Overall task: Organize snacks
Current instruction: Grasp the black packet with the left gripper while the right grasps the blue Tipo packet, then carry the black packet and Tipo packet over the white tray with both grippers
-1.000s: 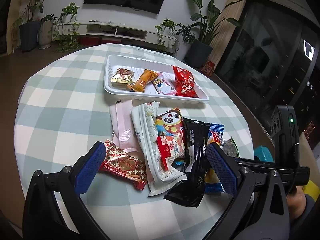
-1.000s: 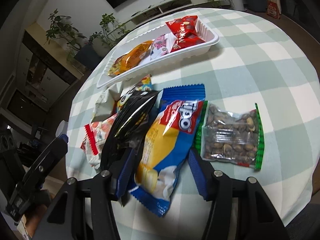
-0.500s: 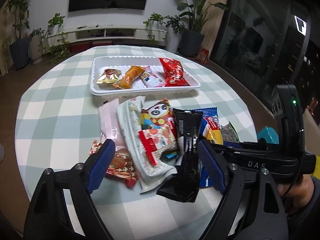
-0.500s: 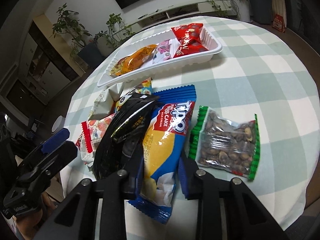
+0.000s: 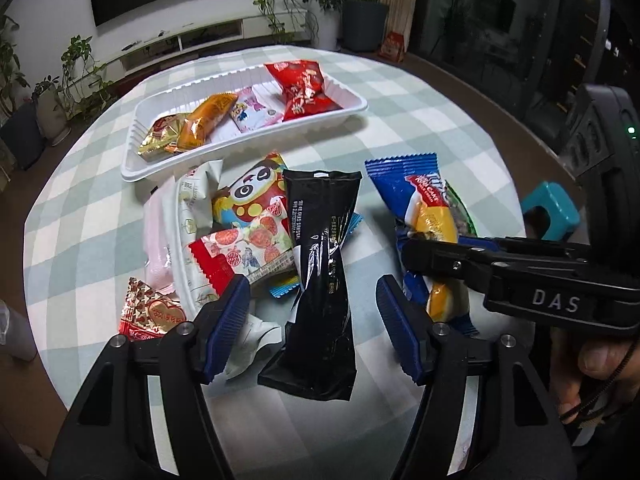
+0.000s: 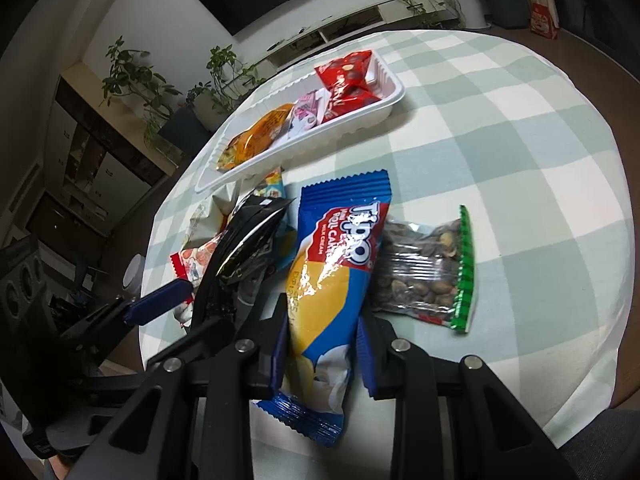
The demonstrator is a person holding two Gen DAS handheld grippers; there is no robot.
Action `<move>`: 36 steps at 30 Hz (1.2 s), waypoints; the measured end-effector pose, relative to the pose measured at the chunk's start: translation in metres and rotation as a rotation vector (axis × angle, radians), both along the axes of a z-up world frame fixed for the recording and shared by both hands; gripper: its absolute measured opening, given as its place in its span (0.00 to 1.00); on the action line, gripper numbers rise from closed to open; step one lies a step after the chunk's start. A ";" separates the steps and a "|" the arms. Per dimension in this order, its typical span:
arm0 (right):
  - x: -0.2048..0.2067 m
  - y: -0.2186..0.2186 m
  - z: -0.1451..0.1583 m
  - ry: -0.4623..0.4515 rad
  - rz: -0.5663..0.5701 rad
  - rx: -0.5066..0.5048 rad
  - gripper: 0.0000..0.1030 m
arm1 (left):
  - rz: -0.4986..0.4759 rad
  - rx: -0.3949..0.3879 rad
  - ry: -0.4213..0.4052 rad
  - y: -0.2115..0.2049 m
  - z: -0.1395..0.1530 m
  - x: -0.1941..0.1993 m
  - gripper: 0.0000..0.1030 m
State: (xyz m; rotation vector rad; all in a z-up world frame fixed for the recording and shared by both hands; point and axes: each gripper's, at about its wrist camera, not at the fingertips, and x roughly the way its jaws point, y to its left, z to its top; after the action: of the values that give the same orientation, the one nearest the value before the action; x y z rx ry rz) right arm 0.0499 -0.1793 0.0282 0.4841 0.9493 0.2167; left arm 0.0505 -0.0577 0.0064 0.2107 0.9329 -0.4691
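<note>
left wrist view: the left gripper (image 5: 312,312) sits at 6 o'clock, and its jaws have just been closing in. the long black packet (image 5: 322,264) lies between the blue pads (image 5: 226,320), which stand apart from it, so the claw is released and grasps nothing. at 9 o'clock of the black packet is a loose heap: a red strawberry-print packet (image 5: 244,250), a panda packet (image 5: 250,194), a white wrapper (image 5: 194,216) and, toward 8 o'clock, a red heart candy (image 5: 150,314). the white tray (image 5: 352,110) lies at 12 o'clock on the checked tablecloth (image 5: 420,128), holding a gold, an orange, a pink and a red packet. at 3 o'clock the right gripper (image 5: 434,252) reaches in, clamped across the blue roll cake packet (image 5: 420,208). a hand (image 5: 592,372) shows at 4 o'clock.

right wrist view: the right gripper (image 6: 320,352) at 6 o'clock is clenched on the blue roll cake packet (image 6: 336,276), both pads pressing its lower half. the clear nut bag with green edges (image 6: 428,272) lies touching the packet at 3 o'clock of it. the black packet (image 6: 236,256) lies just beside at 9 o'clock, with a blue pad of the left gripper (image 6: 160,304) near it. the tray (image 6: 384,108) sits at 12 o'clock.
</note>
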 end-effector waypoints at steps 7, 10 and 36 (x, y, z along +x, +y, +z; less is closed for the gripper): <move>-0.001 -0.007 -0.003 0.007 -0.006 0.039 0.31 | -0.016 0.069 0.050 -0.018 -0.010 0.007 0.40; 0.000 -0.010 -0.004 0.012 -0.009 0.057 0.31 | -0.031 0.095 0.053 -0.026 -0.013 0.005 0.40; -0.003 -0.019 -0.001 -0.019 -0.031 0.079 0.30 | 0.016 -0.052 0.141 -0.011 -0.019 0.005 0.26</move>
State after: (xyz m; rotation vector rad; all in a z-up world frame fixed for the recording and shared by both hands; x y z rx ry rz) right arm 0.0473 -0.1982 0.0268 0.5688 0.9169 0.2309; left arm 0.0560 -0.0687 -0.0126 0.1240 1.0582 -0.4970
